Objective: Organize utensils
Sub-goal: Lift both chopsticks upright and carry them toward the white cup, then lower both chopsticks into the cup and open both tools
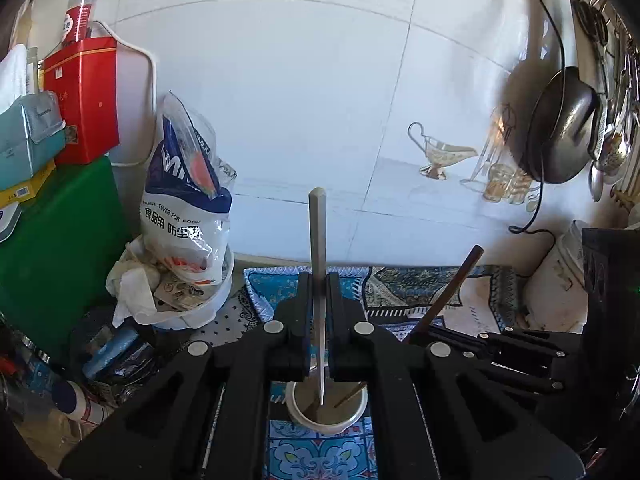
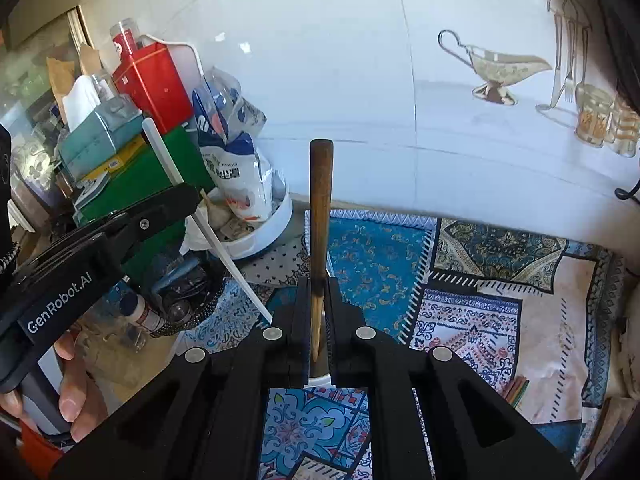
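While each gripper clamps one chopstick, the left gripper (image 1: 319,300) lowers its pale chopstick (image 1: 318,264) into the white cup (image 1: 326,404) (one stick already inside); the right gripper (image 2: 319,300) holds the brown chopstick (image 2: 321,216) above.

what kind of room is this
Most likely a home kitchen counter: a dark pan and ladles hang on the tiled wall, and a bag of food covers sits among clutter.
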